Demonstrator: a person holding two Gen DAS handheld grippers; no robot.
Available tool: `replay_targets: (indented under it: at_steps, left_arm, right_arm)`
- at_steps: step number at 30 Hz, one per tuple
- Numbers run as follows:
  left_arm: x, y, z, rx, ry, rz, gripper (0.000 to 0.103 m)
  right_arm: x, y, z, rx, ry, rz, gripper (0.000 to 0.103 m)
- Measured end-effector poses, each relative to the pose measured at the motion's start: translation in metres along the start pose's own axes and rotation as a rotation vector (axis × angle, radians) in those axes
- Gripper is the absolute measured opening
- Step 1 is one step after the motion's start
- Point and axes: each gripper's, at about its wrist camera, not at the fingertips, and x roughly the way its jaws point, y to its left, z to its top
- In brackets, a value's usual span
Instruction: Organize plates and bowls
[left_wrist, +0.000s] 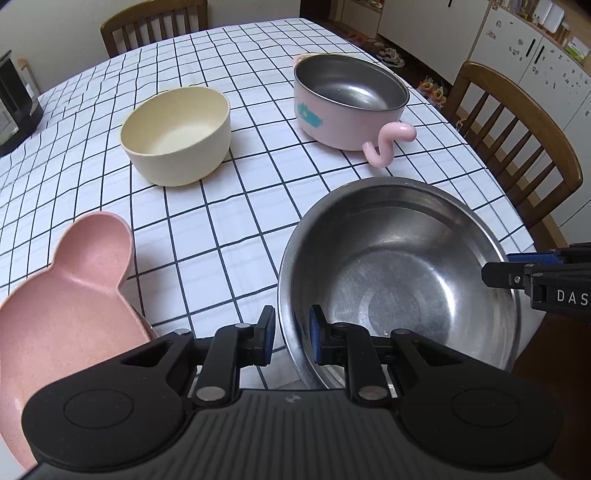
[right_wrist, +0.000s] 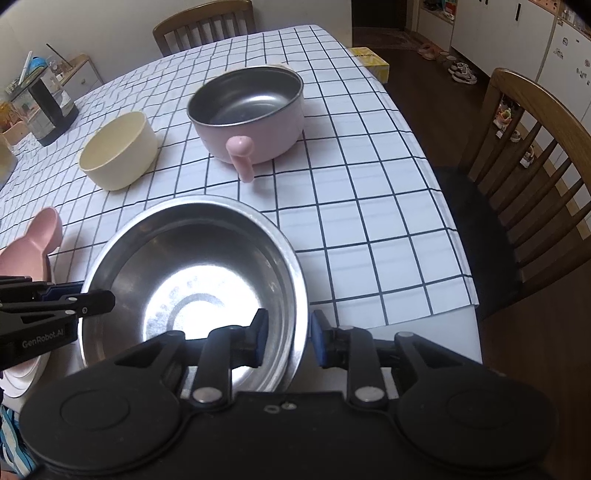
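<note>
Left wrist view: both parted grippers, left gripper and right gripper, straddle opposite rims of the steel bowl, seemingly not clamped yet.

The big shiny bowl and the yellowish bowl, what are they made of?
The big shiny bowl looks like polished stainless steel: it mirrors the light, with fine scuffs. The yellowish bowl looks like matte plastic or bamboo fibre, dull with no glare; which one is unclear.

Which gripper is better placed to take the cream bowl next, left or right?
Left, probably. The cream bowl lies ahead of the left gripper, on the table's left side; the right gripper straddles the steel bowl's opposite rim, farther away.
</note>
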Motion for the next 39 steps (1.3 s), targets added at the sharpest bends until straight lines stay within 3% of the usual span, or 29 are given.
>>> replay_targets:
  at_steps: [6,9,10,11,13,16,21,28,32,39]
  left_arm:
    - [-0.021,0.003,0.003,-0.013,-0.053,-0.023,0.019]
    - [-0.034,0.005,0.008,-0.022,-0.099,-0.046,0.030]
    - [-0.039,0.005,0.009,-0.025,-0.117,-0.048,0.039]
    - [-0.044,0.005,0.011,-0.025,-0.136,-0.048,0.057]
    - [-0.055,0.004,0.013,-0.031,-0.190,-0.046,0.070]
    - [-0.065,0.002,0.020,-0.015,-0.225,-0.052,0.070]
    - [-0.078,0.002,0.038,-0.023,-0.277,-0.064,0.075]
    - [-0.082,0.002,0.076,-0.043,-0.339,-0.070,0.078]
    - [-0.070,0.001,0.103,-0.061,-0.332,-0.064,0.079]
    - [-0.032,-0.001,0.144,-0.078,-0.262,-0.052,0.079]
  right_arm:
    - [-0.014,0.004,0.005,-0.023,-0.023,0.019,0.034]
    - [-0.023,0.006,0.008,-0.040,-0.043,0.026,0.035]
    - [-0.027,0.007,0.010,-0.046,-0.052,0.031,0.035]
    - [-0.031,0.008,0.012,-0.052,-0.060,0.033,0.036]
    - [-0.038,0.010,0.016,-0.064,-0.079,0.040,0.039]
    - [-0.051,0.012,0.021,-0.082,-0.119,0.045,0.055]
    - [-0.070,0.014,0.034,-0.111,-0.185,0.066,0.070]
    - [-0.080,0.013,0.060,-0.140,-0.293,0.059,0.102]
    - [-0.075,0.007,0.084,-0.128,-0.324,0.063,0.102]
    - [-0.047,-0.004,0.124,-0.101,-0.304,0.060,0.102]
